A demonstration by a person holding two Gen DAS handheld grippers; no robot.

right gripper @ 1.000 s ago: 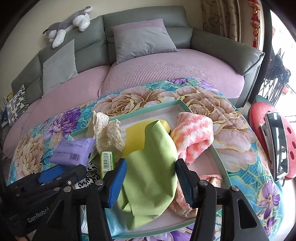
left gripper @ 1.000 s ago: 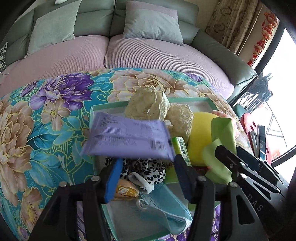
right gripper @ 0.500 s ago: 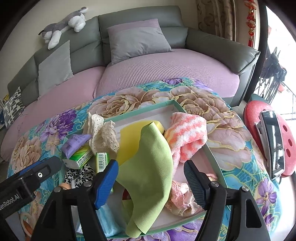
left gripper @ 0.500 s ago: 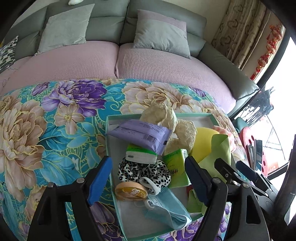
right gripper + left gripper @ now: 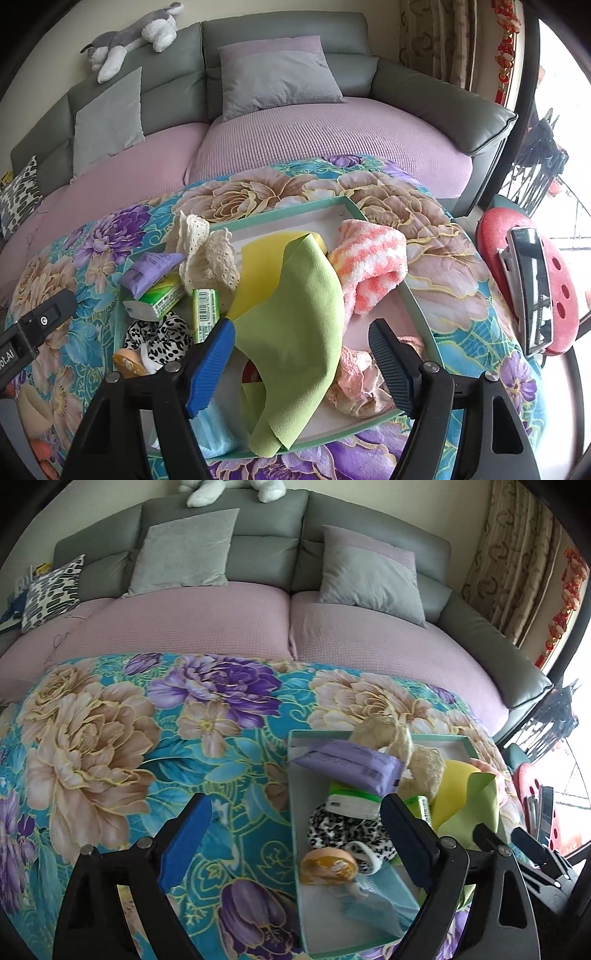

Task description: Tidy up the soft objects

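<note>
two grippers were held above the near edge of the shallow green tray on the flowered cloth. the left gripper was seen with its jaws opening wide and nothing between them, half over bare cloth at the tray's left edge. the right gripper stood wide too, with the green cloth loose between its fingers and draped over the tray's near rim; the pads were not pressed on it, likely a release. toward the near left corner lay a blue face mask, a round tin and a leopard-print scrunchie. further in, a purple packet was propped on a green tissue pack, probably dropped there. barcodes were visible, but no brand could be read. lace, a yellow sponge and a pink striped sock were gathered toward the far edge.
</note>
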